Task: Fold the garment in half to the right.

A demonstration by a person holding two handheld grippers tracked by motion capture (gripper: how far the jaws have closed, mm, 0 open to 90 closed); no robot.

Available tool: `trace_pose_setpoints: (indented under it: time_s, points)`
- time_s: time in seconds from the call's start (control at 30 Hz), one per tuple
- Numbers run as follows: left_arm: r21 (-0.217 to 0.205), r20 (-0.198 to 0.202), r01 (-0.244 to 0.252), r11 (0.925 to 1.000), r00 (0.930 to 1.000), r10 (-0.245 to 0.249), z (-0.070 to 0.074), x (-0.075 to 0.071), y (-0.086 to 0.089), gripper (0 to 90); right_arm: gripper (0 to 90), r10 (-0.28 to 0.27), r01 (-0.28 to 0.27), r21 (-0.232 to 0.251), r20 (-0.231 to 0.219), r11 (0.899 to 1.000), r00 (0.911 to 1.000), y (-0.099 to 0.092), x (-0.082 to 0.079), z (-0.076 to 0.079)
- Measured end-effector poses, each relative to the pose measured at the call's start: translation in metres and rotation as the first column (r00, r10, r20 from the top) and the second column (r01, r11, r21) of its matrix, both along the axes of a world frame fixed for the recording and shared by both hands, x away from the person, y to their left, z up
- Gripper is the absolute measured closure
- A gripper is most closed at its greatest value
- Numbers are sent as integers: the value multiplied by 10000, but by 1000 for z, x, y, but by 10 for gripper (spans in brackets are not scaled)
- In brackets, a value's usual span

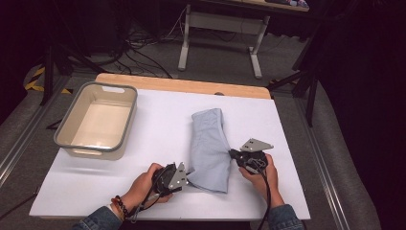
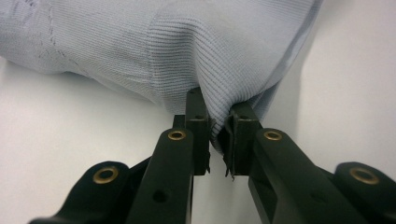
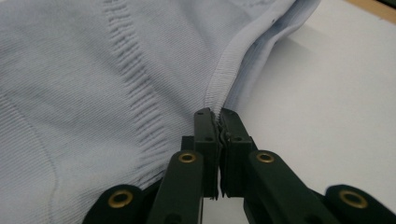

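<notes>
- Folded pale-blue ribbed knit garment (image 1: 209, 148) is lying lengthwise on the white table top (image 1: 158, 139), right of centre, near end toward the person.
- Left gripper (image 1: 187, 173), black two-jaw unit with grey plate, is sitting at the garment's near-left corner, held by the person's left hand (image 1: 143, 184).
- In the left gripper view, its jaws are pinching a bunched fold of the knit garment (image 2: 187, 46); the jaws are standing nearly together, with only the thickness of the fabric between the pads.
- Right gripper (image 1: 231, 154), same build, is sitting at the garment's right edge, about halfway along its near part, held by the right hand (image 1: 263, 175).
- In the right gripper view, its jaws are closing almost flush on the seamed edge of the garment (image 3: 116, 93); a thin layer of cloth is sitting between the pads.
- The two grippers are facing each other across the garment's near end, one on each side.
- The garment is resting flat on the table; where the left jaws are biting, the fabric is puckering.
- Grey rectangular plastic tub (image 1: 79, 125) with cream inside is standing at the table's left, well apart from the garment.
- Light wooden strip (image 1: 191, 85) is running along the table's far edge.
</notes>
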State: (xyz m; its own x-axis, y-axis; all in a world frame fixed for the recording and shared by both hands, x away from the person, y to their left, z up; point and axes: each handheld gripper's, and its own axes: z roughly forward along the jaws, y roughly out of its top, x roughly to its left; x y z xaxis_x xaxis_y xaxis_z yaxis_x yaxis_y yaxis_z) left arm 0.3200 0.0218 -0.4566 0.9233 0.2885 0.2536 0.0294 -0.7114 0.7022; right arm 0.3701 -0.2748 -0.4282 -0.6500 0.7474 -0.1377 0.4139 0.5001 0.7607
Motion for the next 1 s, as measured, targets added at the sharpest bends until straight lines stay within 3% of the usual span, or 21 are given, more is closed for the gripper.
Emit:
trace_pose_setpoints:
  time_s: [0.17, 0.37, 0.47, 0.53, 0.6, 0.63, 0.7, 0.8, 1.0]
  points:
    - [-9, 19, -64, 10000, 10000, 64, -3, -1, -2, 775, 854, -145, 145, 16, -138, 9999, 9998, -1, 2, -5]
    - [-273, -270, -348, 9990, 9991, 341, -6, 1, 0, 547, 704, -392, 396, 133, -284, 9991, 9988, -2, 6, -11]
    - [-346, -256, -457, 9984, 9987, 449, -7, 1, -2, 481, 655, -334, 361, 533, -498, 9979, 9982, -5, 7, -9]
    - [-351, -249, -475, 9983, 9986, 466, -8, 1, -2, 464, 569, -215, 231, 751, -218, 9969, 9995, -4, 5, -5]
    - [-420, -309, -490, 9979, 9984, 477, -8, 3, -1, 460, 543, 20, -24, 1104, 43, 9939, 10000, -1, 3, -2]
    - [-422, -152, -624, 9972, 9980, 618, -7, 4, 0, 456, 515, 5, -13, 1067, 75, 9943, 10000, 1, 4, -3]
    - [-470, -82, -1004, 9938, 9949, 1001, -5, 5, 3, 383, 486, -43, 50, 917, -79, 9958, 10000, 3, 7, -8]
    - [-801, -521, -1204, 9895, 9918, 1165, -3, 10, 8, 326, 457, -183, 224, 1155, -366, 9931, 9992, 0, 11, -15]
    - [-648, -710, -943, 9934, 9934, 896, -7, 16, -2, 296, 376, -362, 523, 1353, -1192, 9894, 9922, -3, 20, -25]
